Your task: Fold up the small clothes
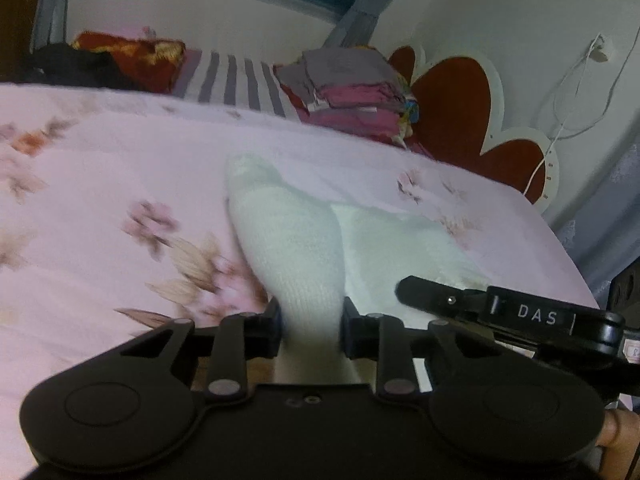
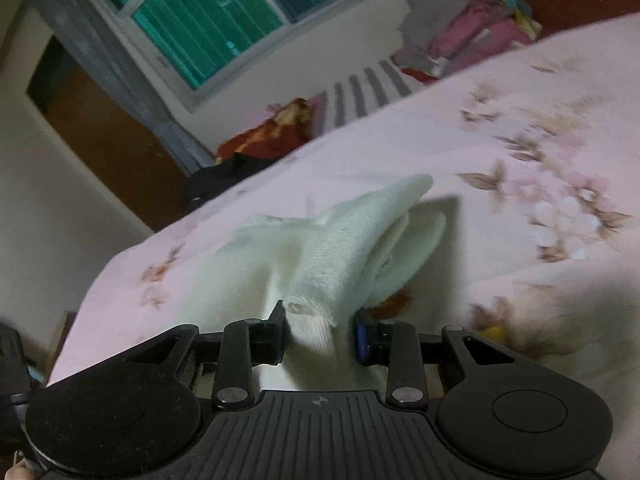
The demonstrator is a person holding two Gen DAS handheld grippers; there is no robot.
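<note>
A white knitted sock (image 1: 288,236) lies on the pink floral bedsheet (image 1: 100,184), with a second white sock (image 1: 392,240) beside it on the right. My left gripper (image 1: 311,326) is shut on the near end of the first sock. The right gripper's black finger (image 1: 440,298) reaches in from the right over the second sock. In the right wrist view, my right gripper (image 2: 322,334) is shut on a white sock (image 2: 352,248), lifted and bunched above the sheet (image 2: 520,160).
A stack of folded clothes (image 1: 352,88) sits at the bed's far side by a red and white headboard (image 1: 460,108). A red blanket (image 1: 132,56) and dark cloth (image 1: 72,64) lie far left. A window (image 2: 208,12) and a white wall stand behind.
</note>
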